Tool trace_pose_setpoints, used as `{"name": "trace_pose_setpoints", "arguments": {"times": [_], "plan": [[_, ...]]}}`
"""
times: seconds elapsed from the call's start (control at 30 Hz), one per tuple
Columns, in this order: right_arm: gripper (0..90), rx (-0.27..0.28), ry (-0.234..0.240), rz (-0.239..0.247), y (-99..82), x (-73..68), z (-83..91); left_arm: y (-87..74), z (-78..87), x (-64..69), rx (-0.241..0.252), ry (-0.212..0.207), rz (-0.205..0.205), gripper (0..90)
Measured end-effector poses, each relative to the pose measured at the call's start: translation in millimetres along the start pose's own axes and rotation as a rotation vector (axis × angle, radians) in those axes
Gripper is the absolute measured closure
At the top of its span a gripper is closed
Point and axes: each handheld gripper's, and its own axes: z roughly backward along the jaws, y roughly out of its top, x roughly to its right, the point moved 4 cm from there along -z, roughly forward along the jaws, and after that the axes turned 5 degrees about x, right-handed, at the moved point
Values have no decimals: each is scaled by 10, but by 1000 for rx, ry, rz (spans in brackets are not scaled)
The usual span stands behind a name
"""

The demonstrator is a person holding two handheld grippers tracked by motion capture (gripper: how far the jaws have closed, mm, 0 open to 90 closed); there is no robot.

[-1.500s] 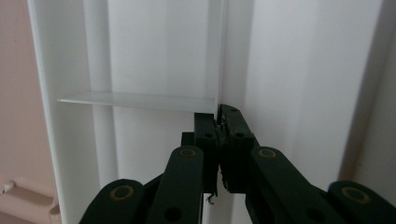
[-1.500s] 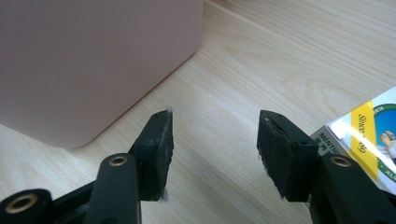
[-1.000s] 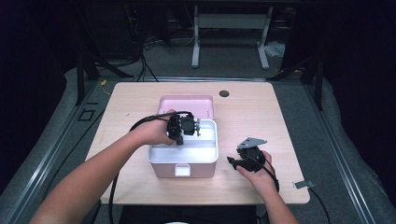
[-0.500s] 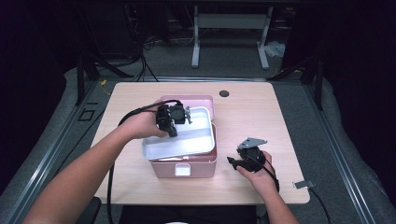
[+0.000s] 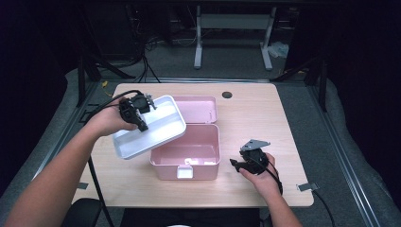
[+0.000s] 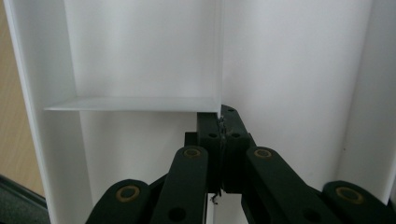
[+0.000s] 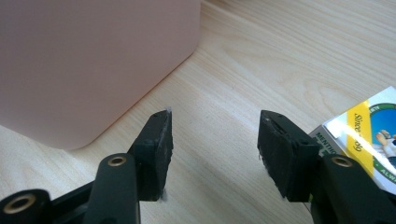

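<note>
Tray (image 5: pixel 156 130) in air left of box (image 5: pixel 187 153), tilted; our left gripper (image 5: pixel 137 113) fingers clamp its divider (image 6: pixel 219 56). Right gripper (image 5: pixel 243 163) fingers apart, empty, resting on tabletop (image 5: pixel 265 113) right of box.

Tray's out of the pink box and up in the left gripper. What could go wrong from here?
The left gripper pinches only a thin divider of the white tray, which hangs tilted; it could swing or slip loose. Its low corner overhangs the pink box and might clip the rim. The right gripper sits open nearby, giving no support.
</note>
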Motion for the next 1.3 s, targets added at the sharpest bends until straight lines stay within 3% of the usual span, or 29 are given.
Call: {"name": "trace_pose_setpoints", "arguments": {"times": [0.2, 0.37, 0.47, 0.67, 0.73, 0.83, 0.9, 1.03, 1.23, 1.3], "plan": [[448, 4, -6, 0, 3, 0, 6, -362, 50, -203, -5, -7, 103, 892], [446, 5, -6, -3, 2, 1, 3, -662, 50, -324, 1, 20, 178, 892], [445, 4, -8, 1, 8, -11, 0, -783, 44, -355, -11, 37, 206, 893], [443, 15, 0, 20, 41, -55, -6, -983, -42, -435, -25, 27, 272, 892], [444, 12, -2, 25, 48, -62, -15, -1044, -123, -469, -34, 20, 298, 893], [444, 8, -1, 29, 55, -65, -34, -1128, -284, -512, -85, 16, 313, 893], [443, 12, 0, 26, 61, -64, -39, -1160, -369, -530, -78, 8, 333, 893], [444, 24, -8, 20, 84, -69, -40, -1216, -602, -520, -59, -49, 360, 893], [443, 3, -16, 40, 62, -92, -50, -1272, -900, -450, -89, -63, 371, 892], [444, 18, 3, 38, 64, -98, -44, -1283, -991, -428, -103, -66, 378, 892]]}}
